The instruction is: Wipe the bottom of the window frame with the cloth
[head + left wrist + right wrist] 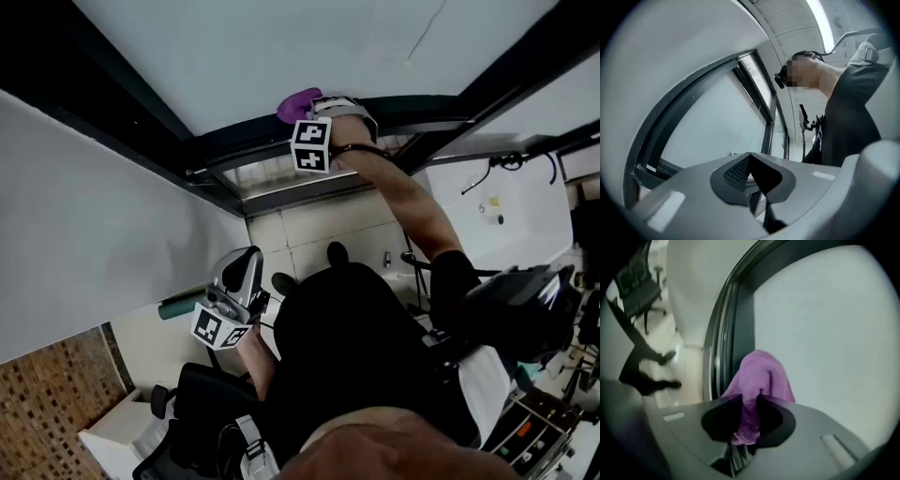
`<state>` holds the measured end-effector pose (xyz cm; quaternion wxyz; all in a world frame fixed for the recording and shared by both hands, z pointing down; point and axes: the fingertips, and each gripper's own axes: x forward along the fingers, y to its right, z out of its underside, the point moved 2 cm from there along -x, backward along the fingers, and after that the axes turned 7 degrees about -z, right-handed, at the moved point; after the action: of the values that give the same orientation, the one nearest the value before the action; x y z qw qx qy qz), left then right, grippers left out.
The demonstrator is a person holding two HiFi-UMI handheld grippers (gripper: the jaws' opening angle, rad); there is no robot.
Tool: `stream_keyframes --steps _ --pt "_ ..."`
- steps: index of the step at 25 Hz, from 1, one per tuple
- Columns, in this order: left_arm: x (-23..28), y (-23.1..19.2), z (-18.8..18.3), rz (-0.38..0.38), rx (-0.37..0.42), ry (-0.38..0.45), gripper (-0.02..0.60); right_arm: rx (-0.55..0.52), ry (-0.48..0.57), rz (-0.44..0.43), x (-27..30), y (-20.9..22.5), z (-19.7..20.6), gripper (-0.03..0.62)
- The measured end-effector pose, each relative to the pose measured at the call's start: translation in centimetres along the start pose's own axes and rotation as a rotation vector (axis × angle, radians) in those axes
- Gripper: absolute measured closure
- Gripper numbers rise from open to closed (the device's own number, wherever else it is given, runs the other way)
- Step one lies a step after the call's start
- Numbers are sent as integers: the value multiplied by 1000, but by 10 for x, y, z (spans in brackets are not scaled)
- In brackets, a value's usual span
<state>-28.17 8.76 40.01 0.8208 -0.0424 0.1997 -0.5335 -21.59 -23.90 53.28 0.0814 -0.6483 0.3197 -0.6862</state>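
A purple cloth [298,102] [759,376] is pinched in my right gripper [309,111] [749,416], which is shut on it. The cloth presses against the dark bottom rail of the window frame [253,141] [740,324], where the frosted pane [281,47] meets it. My left gripper [246,272] [751,176] hangs low beside the person's body, away from the window. Its jaws are closed together with nothing between them, and they point towards the window frame [670,126] from a distance.
A grey wall [84,234] runs along the left. Pale floor tiles [309,230] lie under the sill. A black office chair [202,403] stands by the person's legs, and a desk with equipment [544,412] is at the lower right.
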Motion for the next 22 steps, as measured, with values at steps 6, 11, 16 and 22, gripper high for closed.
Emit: stream_keyframes --steps 6,11,16,22 --pt "-19 -19 -9 -28 -16 11 581 476 840 -255 -88 22 -151 528" --pt "-46 -31 -20 -90 5 26 581 447 742 -235 -27 27 -245 528" --pt "-54 -38 -18 -115 -1 19 581 234 660 -120 -15 14 -250 533" --pt "-27 -27 -8 -28 -5 -16 581 64 338 24 3 5 -135 533"
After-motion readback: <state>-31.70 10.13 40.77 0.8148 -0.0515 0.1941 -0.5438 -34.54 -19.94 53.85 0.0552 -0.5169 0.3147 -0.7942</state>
